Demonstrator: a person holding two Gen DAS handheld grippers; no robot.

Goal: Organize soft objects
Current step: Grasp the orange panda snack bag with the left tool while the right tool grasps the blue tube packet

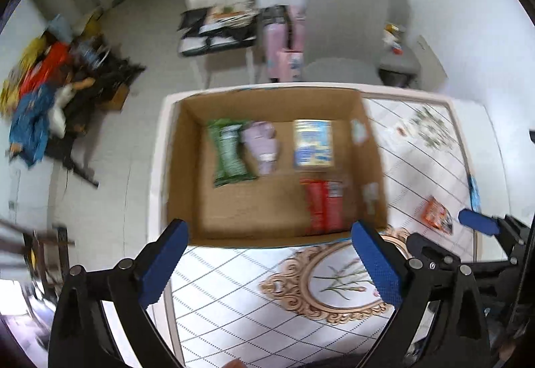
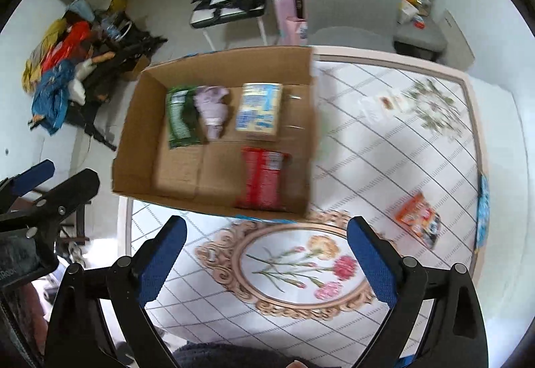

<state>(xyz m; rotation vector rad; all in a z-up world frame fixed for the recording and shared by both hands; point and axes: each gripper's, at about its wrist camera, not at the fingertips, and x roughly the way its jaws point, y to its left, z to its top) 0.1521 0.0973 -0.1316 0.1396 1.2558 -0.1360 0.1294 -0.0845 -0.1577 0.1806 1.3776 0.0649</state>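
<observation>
The orange packet (image 2: 417, 220) lies flat on the patterned tablecloth (image 2: 384, 147), well apart from the cardboard box (image 2: 214, 197), to its right. It is judged to be the next item to be collected, although blur prevents its material from being confirmed. The right gripper (image 2: 267, 261) is held with its jaws spread wide and empty, as is the left gripper (image 1: 269, 262). The right gripper should be lowered squarely over the packet, closed gently, and the packet placed in the bare near-left floor of the box, beside the red pack (image 2: 262, 179).
</observation>
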